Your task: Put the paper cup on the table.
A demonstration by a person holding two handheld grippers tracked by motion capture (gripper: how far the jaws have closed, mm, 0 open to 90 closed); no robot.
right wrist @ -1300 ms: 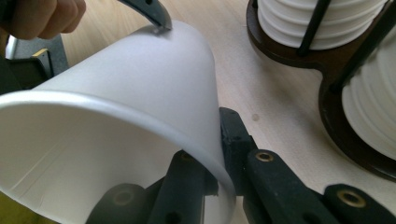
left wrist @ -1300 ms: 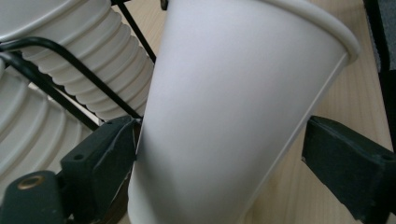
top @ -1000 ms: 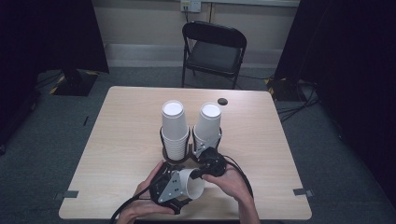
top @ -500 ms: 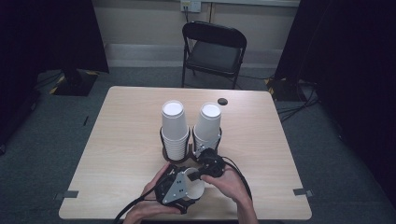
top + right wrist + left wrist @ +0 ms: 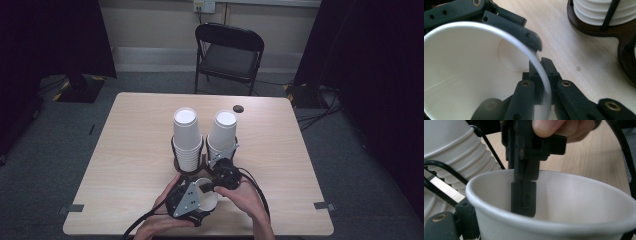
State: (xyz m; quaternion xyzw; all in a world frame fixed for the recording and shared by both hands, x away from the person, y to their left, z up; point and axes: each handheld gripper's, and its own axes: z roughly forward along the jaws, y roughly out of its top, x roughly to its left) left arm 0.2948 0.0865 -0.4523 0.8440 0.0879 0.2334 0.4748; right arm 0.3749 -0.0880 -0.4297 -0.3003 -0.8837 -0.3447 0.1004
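White paper cup (image 5: pixel 207 196) held at near table (image 5: pixel 125 150) edge: body clamped in left gripper (image 5: pixel 192 200), rim wall pinched between right gripper (image 5: pixel 212 187) jaws; cup stacks (image 5: pixel 186 137) just beyond

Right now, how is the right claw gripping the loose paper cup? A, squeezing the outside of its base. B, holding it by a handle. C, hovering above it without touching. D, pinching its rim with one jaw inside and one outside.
D: in the right gripper view the right claw closes on the paper cup with the rim's edge between its jaws, and the left gripper view shows one jaw reaching down inside the wall.
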